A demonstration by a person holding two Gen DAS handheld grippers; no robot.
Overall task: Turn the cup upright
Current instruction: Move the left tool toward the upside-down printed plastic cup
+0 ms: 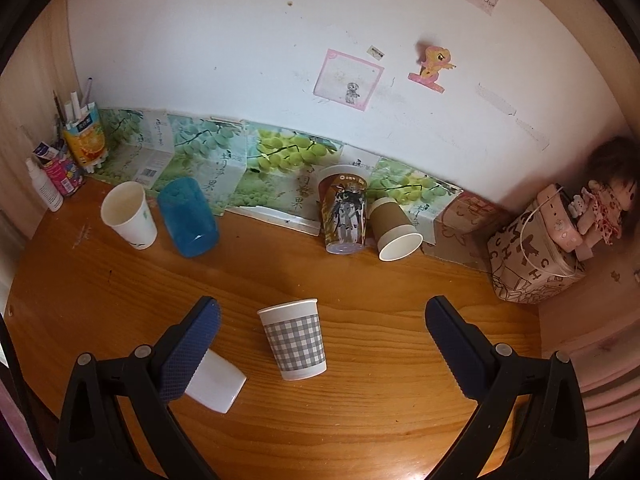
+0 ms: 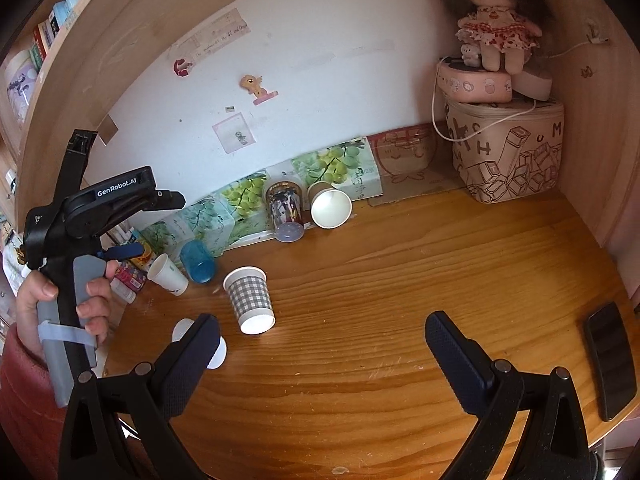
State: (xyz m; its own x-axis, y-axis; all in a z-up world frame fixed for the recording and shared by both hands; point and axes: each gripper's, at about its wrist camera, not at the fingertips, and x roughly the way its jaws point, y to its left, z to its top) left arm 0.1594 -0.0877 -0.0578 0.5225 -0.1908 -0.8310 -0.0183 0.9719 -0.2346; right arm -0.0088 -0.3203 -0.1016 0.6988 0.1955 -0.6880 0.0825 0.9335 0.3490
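Your left tongs (image 1: 322, 326) and right tongs (image 2: 322, 338) both gape wide; the checked cup (image 1: 295, 339) stands upright on the table (image 1: 360, 420) between the left pair.

A doll (image 2: 495, 26) is being propped on a pink case (image 2: 474, 86) atop a patterned bag (image 2: 508, 152) in the corner. A dark phone (image 2: 611, 360) is being left flat near the wooden desk's (image 2: 400, 280) edge.

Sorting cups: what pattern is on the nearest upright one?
Grey-and-white check on the checked cup; left wrist view.
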